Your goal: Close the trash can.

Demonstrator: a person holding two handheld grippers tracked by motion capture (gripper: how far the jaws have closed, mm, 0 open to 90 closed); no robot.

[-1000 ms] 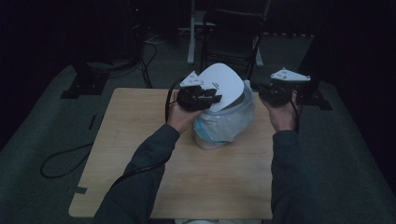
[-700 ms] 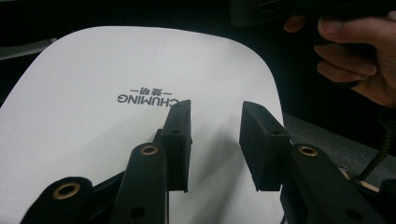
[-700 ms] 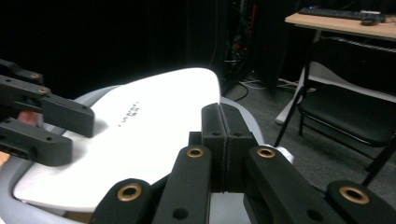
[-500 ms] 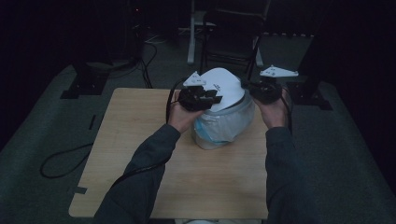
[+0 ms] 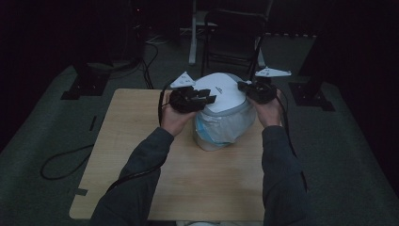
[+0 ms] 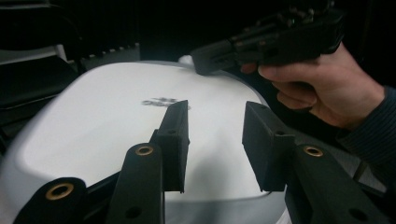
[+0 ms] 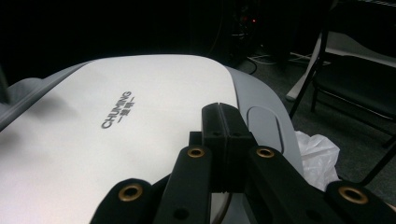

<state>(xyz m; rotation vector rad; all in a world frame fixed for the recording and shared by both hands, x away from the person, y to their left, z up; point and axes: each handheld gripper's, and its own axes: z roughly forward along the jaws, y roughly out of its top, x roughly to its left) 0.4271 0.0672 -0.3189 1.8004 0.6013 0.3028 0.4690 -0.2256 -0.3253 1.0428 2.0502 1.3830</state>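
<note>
While the left gripper (image 6: 215,140) hovers jaws parted over the white lid (image 5: 221,92), the right gripper's (image 7: 225,140) jaws press together at its edge.

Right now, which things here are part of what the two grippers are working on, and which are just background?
In play:
- white bin lid, printed CHUMING
- plastic liner bag under the lid
- left gripper, open over the lid
- right gripper, shut at the lid's edge

Lying about:
- wooden table
- black chair
- floor cable
</note>
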